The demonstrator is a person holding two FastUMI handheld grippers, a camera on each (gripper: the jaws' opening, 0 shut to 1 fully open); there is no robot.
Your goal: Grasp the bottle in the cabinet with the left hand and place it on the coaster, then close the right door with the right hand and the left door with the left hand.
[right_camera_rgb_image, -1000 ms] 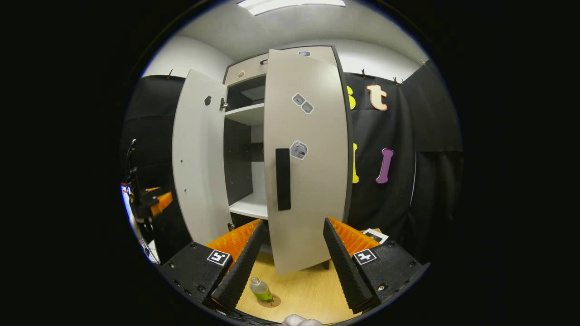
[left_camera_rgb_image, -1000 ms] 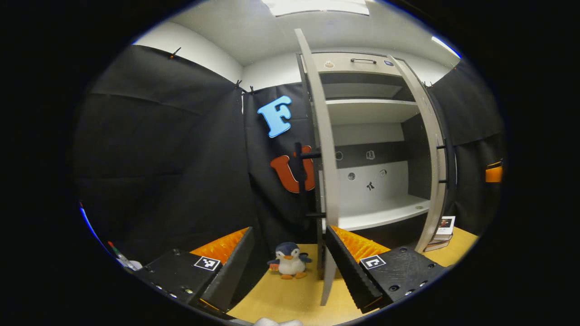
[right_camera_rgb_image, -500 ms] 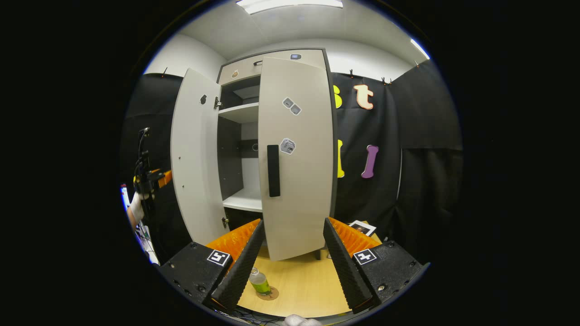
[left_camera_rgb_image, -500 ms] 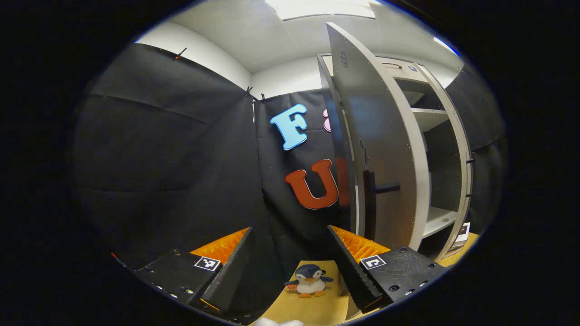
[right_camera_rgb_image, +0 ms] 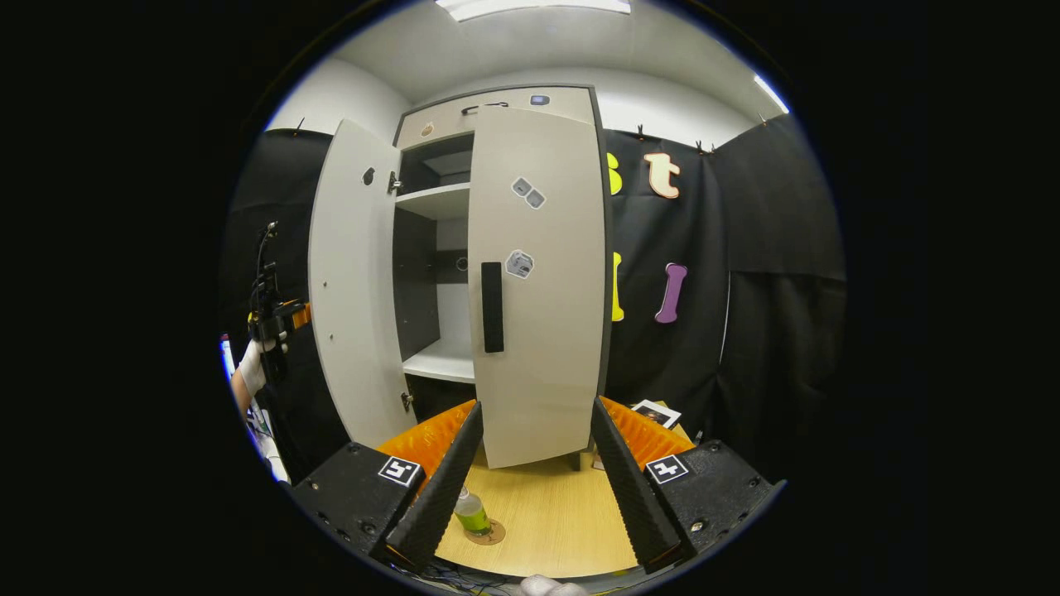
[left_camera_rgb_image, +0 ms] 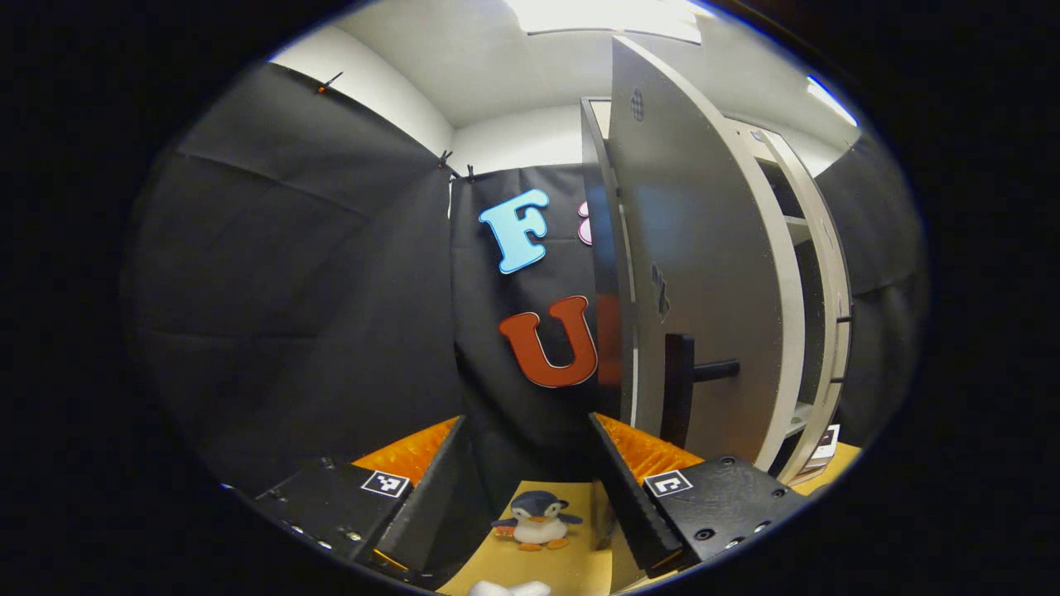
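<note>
Bottle [right_camera_rgb_image: 472,513] stands upright on the coaster [right_camera_rgb_image: 489,532] on the worktop [right_camera_rgb_image: 546,517], in front of the cabinet [right_camera_rgb_image: 431,248]. Right door [right_camera_rgb_image: 538,281] nearly flush with the cabinet front; left door [right_camera_rgb_image: 352,273] swung wide open. Right tongs [right_camera_rgb_image: 532,476] spread, holding nothing — well back from the right door. Left tongs [left_camera_rgb_image: 526,488] spread too, empty, just beside the left door's outer face [left_camera_rgb_image: 704,273] and handle [left_camera_rgb_image: 679,389]. Toy penguin [left_camera_rgb_image: 537,520] on the worktop between the left fingers.

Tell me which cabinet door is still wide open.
The left door, swung outward beside the left gripper. The right door, the one with stickers, sits closed.
</note>
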